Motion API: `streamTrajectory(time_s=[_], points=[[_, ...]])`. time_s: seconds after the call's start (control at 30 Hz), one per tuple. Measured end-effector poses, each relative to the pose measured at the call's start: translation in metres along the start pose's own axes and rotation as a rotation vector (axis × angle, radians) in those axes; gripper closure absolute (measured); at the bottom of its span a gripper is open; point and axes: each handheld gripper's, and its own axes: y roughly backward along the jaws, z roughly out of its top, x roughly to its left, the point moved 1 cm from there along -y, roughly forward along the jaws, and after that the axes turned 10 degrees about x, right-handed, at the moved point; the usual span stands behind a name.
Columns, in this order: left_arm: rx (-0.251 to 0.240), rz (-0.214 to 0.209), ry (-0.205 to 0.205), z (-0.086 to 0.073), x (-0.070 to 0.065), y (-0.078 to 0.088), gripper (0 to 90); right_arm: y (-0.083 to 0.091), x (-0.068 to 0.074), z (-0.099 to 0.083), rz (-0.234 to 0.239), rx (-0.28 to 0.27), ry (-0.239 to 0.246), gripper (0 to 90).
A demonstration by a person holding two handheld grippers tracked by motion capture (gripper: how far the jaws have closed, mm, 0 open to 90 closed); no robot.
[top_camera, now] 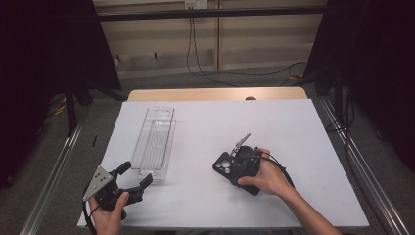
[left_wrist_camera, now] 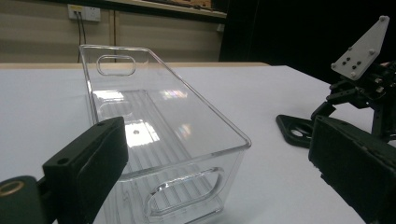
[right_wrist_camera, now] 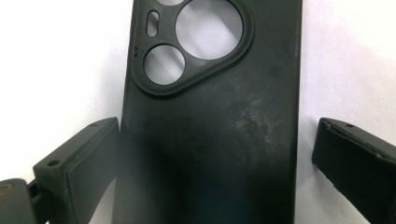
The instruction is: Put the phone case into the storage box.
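Observation:
A clear plastic bin (top_camera: 155,142) lies lengthwise on the white table (top_camera: 293,127), left of centre. My left gripper (top_camera: 136,173) rests at the bin's near end, open and empty. In the left gripper view the bin (left_wrist_camera: 154,116) stands just beyond the wide-apart jaws of the left gripper (left_wrist_camera: 217,154). A black phone case (top_camera: 224,164) lies flat right of centre. My right gripper (top_camera: 238,168) sits low over it. In the right gripper view the case (right_wrist_camera: 210,130) lies between the jaws of the right gripper (right_wrist_camera: 215,163), open, with a gap at the right jaw.
A wooden board edge (top_camera: 215,94) runs behind the white sheet. Black curtains hang at both sides, and cables (top_camera: 195,58) trail on the floor beyond the table. Metal rails (top_camera: 54,166) flank the table.

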Motion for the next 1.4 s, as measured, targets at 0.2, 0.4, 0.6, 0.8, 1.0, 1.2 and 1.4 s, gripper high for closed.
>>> streamTrajectory(time_s=[0.2,0.4,0.6,0.8,1.0,1.2,1.4], points=[[0.003,0.001,-0.003,0.0,-0.0001,-0.0001,4.6,-0.0004,0.0009,0.0001,-0.009,0.003,0.006,0.9],[0.003,0.0,-0.003,0.0001,-0.0001,-0.0001,4.6,-0.0002,0.0011,0.0017,-0.008,0.017,0.0,1.6],[0.002,-0.001,-0.001,0.0,0.0002,-0.0002,4.6,0.0019,0.0007,0.0029,-0.004,0.027,0.014,6.8],[0.004,0.001,0.002,-0.0002,0.0004,-0.0004,4.6,0.0048,-0.001,0.0023,0.004,0.024,0.012,12.9],[0.003,0.0,0.001,-0.0001,0.0007,-0.0002,4.6,0.0056,-0.0026,0.0008,0.012,0.011,0.009,14.4],[0.003,-0.002,-0.001,0.0001,0.0007,0.0002,4.6,0.0062,-0.0039,0.0001,0.016,-0.001,-0.001,15.0],[0.003,0.0,0.0,0.0,0.0011,0.0008,4.6,0.0074,-0.0051,-0.0014,0.016,-0.023,-0.014,15.0]])
